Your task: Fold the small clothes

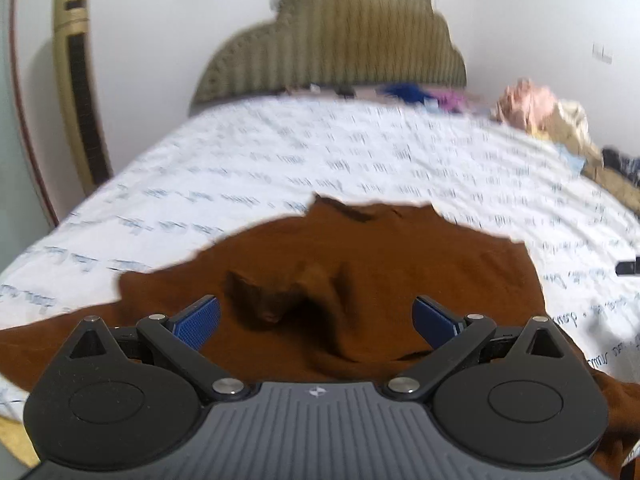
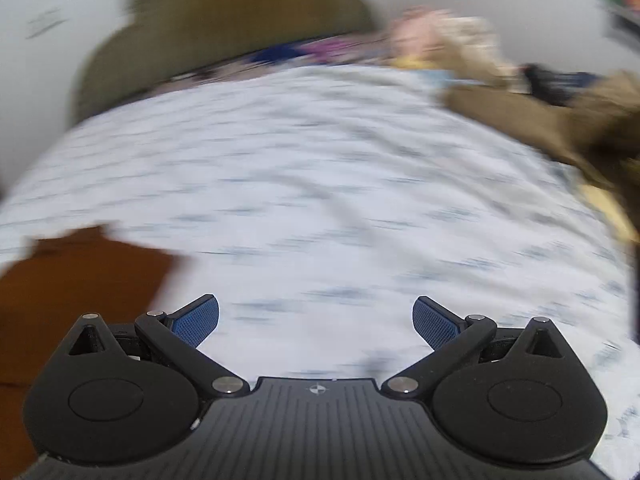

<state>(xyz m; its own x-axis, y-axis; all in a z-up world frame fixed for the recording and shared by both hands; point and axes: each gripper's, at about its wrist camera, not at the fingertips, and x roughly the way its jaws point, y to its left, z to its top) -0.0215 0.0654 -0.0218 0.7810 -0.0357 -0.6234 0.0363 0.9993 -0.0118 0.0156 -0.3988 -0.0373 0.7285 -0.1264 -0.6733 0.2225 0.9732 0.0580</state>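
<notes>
A brown garment lies spread on the white printed bedsheet, with a rumpled fold near its middle. My left gripper is open just above the garment's near part, holding nothing. In the blurred right wrist view, my right gripper is open over the bare sheet, and the brown garment lies to its left, apart from the fingers.
An olive headboard stands at the far end. A pile of other clothes lies at the far right of the bed; it also shows in the right wrist view. A gold-framed object stands left of the bed.
</notes>
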